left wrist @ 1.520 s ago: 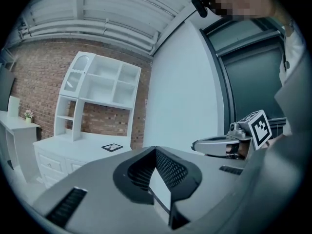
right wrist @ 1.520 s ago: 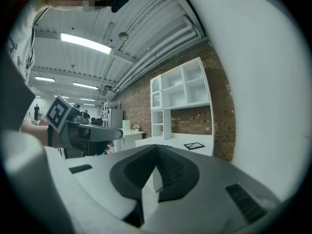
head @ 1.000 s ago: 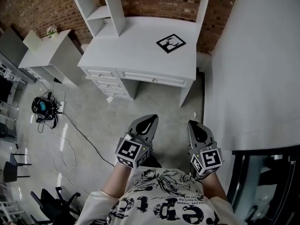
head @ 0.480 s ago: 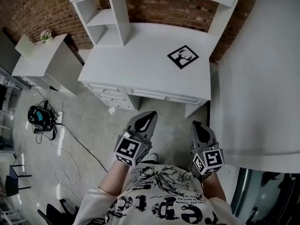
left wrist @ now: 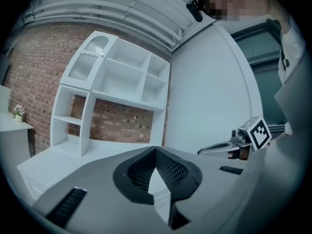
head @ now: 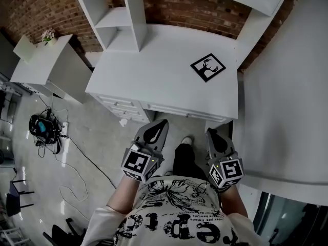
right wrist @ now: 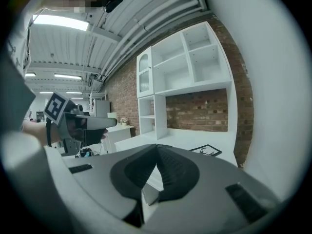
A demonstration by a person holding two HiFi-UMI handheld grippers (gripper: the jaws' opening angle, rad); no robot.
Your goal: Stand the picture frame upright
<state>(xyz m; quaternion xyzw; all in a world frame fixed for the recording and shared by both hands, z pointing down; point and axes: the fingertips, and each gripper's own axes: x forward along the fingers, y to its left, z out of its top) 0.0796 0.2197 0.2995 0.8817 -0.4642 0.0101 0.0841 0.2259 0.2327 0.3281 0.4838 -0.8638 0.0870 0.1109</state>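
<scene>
Both hands sit low by the torso, side by side, just short of the tabletop [head: 154, 70] near edge, pointing roughly level at it. L gripper [head: 158, 129] jaws are closed w/ nothing between; R gripper [head: 215, 140] same. Picture frame [head: 208, 67] lies flat at far right of the tabletop, well apart from both. R gripper view shows the frame; L gripper view shows the shelf unit [left wrist: 117, 96] instead.
</scene>
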